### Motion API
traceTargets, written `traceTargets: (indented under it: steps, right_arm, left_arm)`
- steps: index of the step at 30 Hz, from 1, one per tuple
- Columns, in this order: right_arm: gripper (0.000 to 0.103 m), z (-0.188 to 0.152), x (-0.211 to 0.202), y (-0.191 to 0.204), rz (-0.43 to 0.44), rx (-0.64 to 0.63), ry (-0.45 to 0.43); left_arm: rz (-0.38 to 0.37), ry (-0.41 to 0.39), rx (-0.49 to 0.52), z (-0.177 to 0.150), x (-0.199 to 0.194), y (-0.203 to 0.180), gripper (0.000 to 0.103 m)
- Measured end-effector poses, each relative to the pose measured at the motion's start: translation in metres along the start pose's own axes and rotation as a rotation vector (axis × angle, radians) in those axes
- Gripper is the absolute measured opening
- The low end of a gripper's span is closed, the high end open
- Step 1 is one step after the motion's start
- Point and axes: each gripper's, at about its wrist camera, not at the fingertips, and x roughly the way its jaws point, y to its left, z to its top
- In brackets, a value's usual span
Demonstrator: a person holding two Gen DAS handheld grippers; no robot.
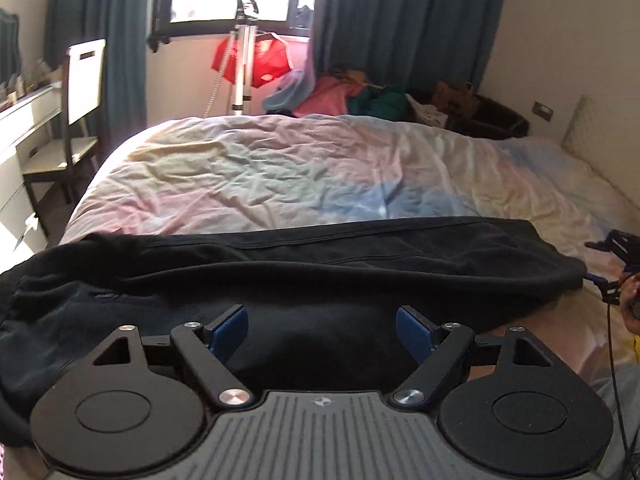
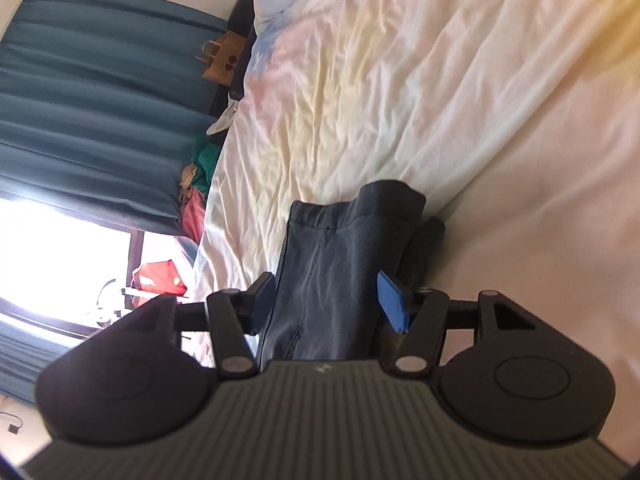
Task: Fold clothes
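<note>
A black garment [image 1: 304, 276] lies folded lengthwise across the near edge of the bed, stretched left to right. My left gripper [image 1: 322, 334] hovers over its near middle, jaws open, nothing between the blue pads. My right gripper [image 2: 326, 298] is at the garment's right end, rolled sideways, jaws open with the dark cloth [image 2: 332, 264] lying between its pads. The right gripper also shows at the right edge of the left wrist view [image 1: 616, 268].
The bed has a wrinkled pastel duvet [image 1: 288, 176]. A pile of coloured clothes [image 1: 340, 96] lies beyond the far side. A chair [image 1: 76, 120] and white dresser [image 1: 20, 152] stand left. A steamer stand [image 1: 244, 48] with a red shirt is by the window.
</note>
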Motion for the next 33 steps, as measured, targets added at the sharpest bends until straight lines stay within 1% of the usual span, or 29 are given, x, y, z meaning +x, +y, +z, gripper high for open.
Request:
traceTargets:
  steps: [2,4,5,6,9,10,12,13,14,17,20,21,22,23,24,25,28,30,31,33]
  right_arm:
    - [0.059,-0.003,0.005,0.001,-0.005,0.006,0.02]
    - [0.059,-0.004,0.009,-0.001,-0.001,0.008,0.048]
    - [0.059,-0.004,0.01,-0.004,-0.006,0.015,0.057]
    - [0.059,-0.004,0.012,-0.007,-0.01,0.031,0.067]
    - [0.059,-0.003,0.02,-0.019,0.022,0.095,0.102]
    - [0.059,-0.002,0.018,-0.02,0.04,0.111,0.076]
    - [0.06,0.001,0.015,-0.021,0.104,0.119,0.028]
    - [0.059,0.002,0.016,-0.02,0.122,0.119,0.027]
    - [0.059,0.004,0.019,-0.019,0.119,0.114,0.034]
    - [0.059,0.005,0.026,-0.02,0.043,0.097,0.042]
    - [0.058,0.005,0.032,-0.019,0.037,0.08,0.041]
    - [0.055,0.004,0.032,-0.015,0.031,0.044,0.032]
    - [0.042,0.003,0.033,-0.012,0.025,0.009,0.022]
    - [0.033,0.002,0.032,-0.008,0.009,-0.03,0.003]
    - [0.01,0.001,0.031,-0.004,-0.008,-0.069,-0.016]
    - [0.006,0.002,0.03,-0.003,-0.013,-0.085,-0.035]
    - [0.006,0.004,0.025,-0.006,-0.052,-0.081,-0.073]
    - [0.006,0.006,0.025,-0.012,-0.068,-0.049,-0.062]
    - [0.009,0.007,0.023,-0.013,-0.083,-0.035,-0.057]
    - [0.01,0.006,0.018,-0.017,-0.109,0.01,-0.046]
  left_arm:
    - [-0.047,0.014,-0.016,0.006,0.04,-0.023,0.083]
    - [-0.055,0.026,-0.07,0.012,0.076,-0.034,0.083]
    - [-0.046,0.019,-0.075,0.014,0.09,-0.039,0.083]
    - [-0.028,0.007,-0.072,0.015,0.103,-0.043,0.083]
    - [0.075,-0.02,-0.014,0.013,0.134,-0.054,0.083]
    - [0.106,-0.014,0.007,0.011,0.143,-0.055,0.083]
    - [0.137,0.011,0.035,0.002,0.154,-0.054,0.083]
    - [0.147,0.026,0.046,-0.004,0.159,-0.051,0.083]
    - [0.149,0.038,0.047,-0.009,0.161,-0.047,0.083]
    - [0.142,0.041,0.013,-0.022,0.165,-0.038,0.084]
    - [0.152,0.031,-0.006,-0.026,0.168,-0.036,0.086]
    - [0.156,0.029,-0.01,-0.026,0.168,-0.037,0.086]
    - [0.158,0.028,-0.012,-0.027,0.168,-0.037,0.087]
    - [0.155,0.028,-0.013,-0.027,0.168,-0.036,0.087]
    - [0.153,0.028,-0.014,-0.027,0.167,-0.035,0.087]
    - [0.151,0.028,-0.016,-0.027,0.167,-0.034,0.087]
    - [0.146,0.031,-0.025,-0.027,0.166,-0.032,0.087]
    - [0.146,0.033,-0.03,-0.027,0.165,-0.032,0.087]
    - [0.145,0.034,-0.032,-0.027,0.165,-0.032,0.087]
    - [0.143,0.034,-0.036,-0.027,0.164,-0.031,0.087]
